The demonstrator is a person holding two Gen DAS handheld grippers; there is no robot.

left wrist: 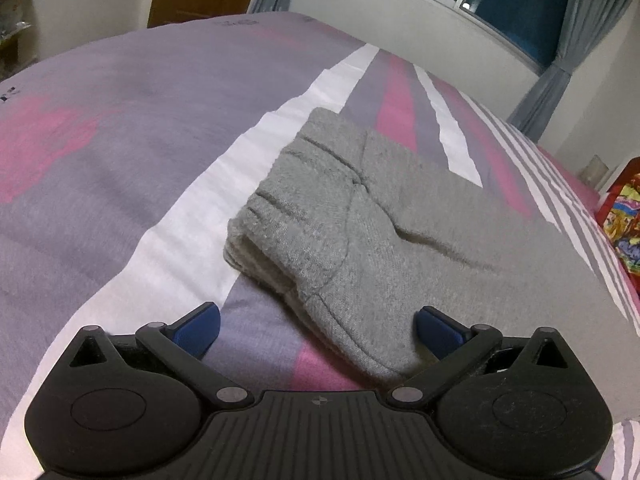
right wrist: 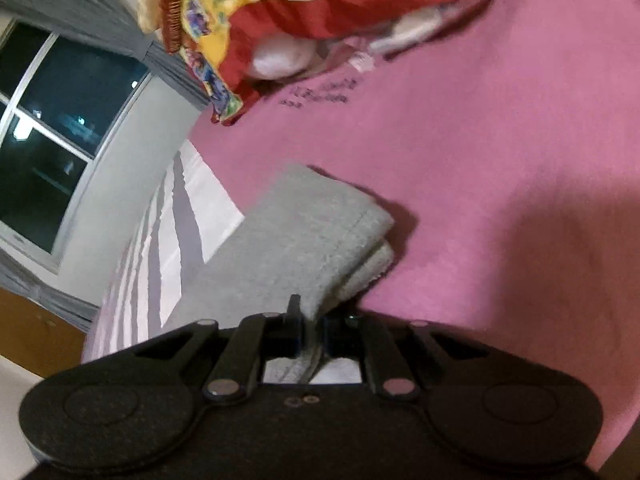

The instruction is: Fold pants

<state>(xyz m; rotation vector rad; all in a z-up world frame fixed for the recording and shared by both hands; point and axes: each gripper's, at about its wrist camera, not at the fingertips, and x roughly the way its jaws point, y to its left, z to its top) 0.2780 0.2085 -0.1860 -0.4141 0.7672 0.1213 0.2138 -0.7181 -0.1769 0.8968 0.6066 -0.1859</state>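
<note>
Bedsheet point(left wrist: 120, 128) under folded grey pants point(left wrist: 340, 216)

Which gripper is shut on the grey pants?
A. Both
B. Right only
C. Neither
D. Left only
B: the right gripper pinches an edge of the pants, while the left gripper stands wide open around their near corner.

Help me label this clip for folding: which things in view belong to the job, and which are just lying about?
Part of the job:
- grey pants, folded on the bed
- left claw, open over them
- right claw, shut on the pants' edge

Just lying about:
- striped bedsheet
- red and yellow patterned cloth
- curtains
</note>
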